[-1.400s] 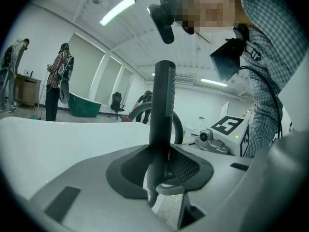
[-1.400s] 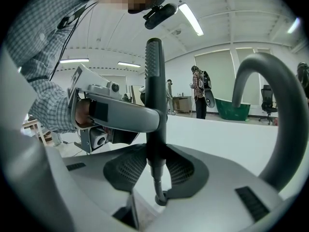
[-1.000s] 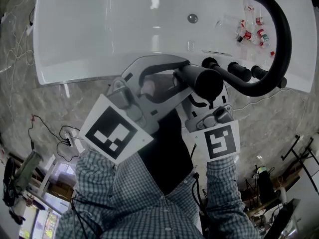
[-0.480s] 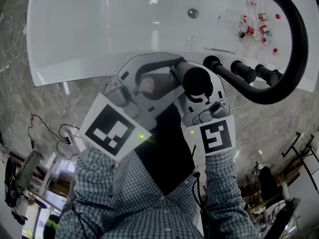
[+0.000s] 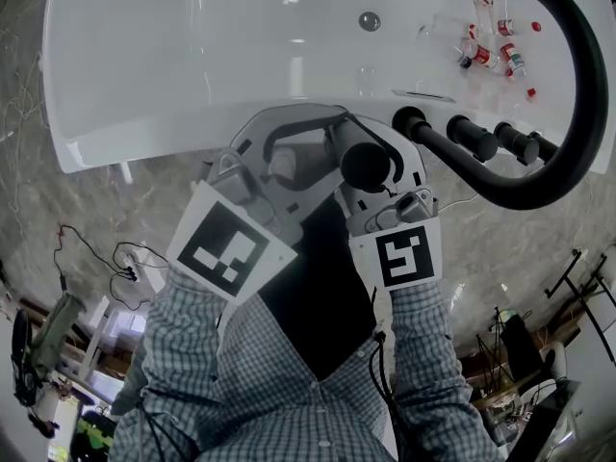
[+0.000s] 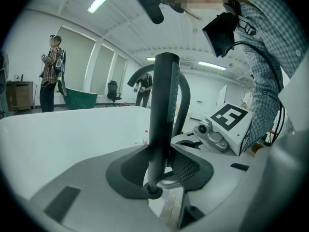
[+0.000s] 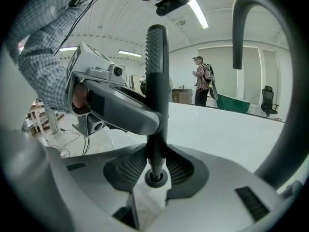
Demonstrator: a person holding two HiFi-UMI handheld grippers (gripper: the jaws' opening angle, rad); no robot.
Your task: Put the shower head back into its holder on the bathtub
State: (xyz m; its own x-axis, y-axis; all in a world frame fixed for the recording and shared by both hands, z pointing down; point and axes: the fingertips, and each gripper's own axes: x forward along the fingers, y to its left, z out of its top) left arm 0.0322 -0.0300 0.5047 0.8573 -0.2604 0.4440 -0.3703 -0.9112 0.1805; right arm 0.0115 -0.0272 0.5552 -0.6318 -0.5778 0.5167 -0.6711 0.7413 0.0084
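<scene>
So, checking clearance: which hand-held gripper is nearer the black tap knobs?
Right. The right hand-held gripper sits just beside the black tap knobs; the left hand-held gripper is beyond the shower head.

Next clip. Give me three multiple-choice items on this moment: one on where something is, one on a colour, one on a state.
1. Where are the small bottles?
A on the floor
B inside the bathtub
C on the person's sleeve

2. What colour is the shower head?
A white
B chrome
C black

3. What holds the shower head?
A one gripper alone
B both grippers
C nothing, it lies loose in the tub

Answers:
1 B: they lie on the tub's white inner floor, by the curved spout.
2 C: it is black in every view.
3 B: the left gripper and the right gripper each have their jaws closed on its handle.
</scene>
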